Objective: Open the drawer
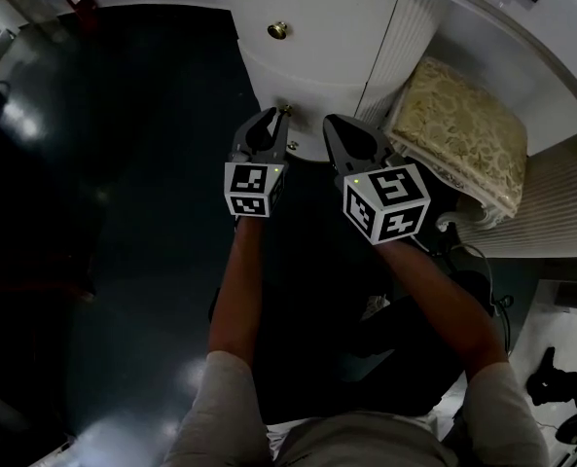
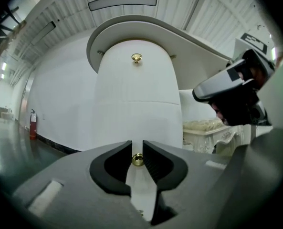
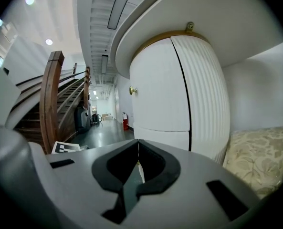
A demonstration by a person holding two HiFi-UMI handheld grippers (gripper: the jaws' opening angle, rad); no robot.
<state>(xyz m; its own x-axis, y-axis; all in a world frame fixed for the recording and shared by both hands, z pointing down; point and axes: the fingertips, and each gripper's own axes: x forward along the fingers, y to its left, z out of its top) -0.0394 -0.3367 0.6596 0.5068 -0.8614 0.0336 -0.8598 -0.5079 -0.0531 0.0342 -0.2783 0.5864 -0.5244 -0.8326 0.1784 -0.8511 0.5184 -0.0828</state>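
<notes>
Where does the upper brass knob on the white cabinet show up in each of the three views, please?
Head view: the upper knob is at top centre, on the white cabinet.
Left gripper view: the knob is at upper centre, just under the cabinet's top.
Right gripper view: the knob is left of centre, at the cabinet's left outline.
Shared landmark: the beige cushion right of the cabinet.

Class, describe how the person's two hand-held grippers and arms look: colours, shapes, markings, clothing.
The left hand-held gripper and right hand-held gripper have grey, wedge-shaped bodies with curved black pads. Each carries a white cube printed with black square markers. The person wears short, light grey sleeves.
</notes>
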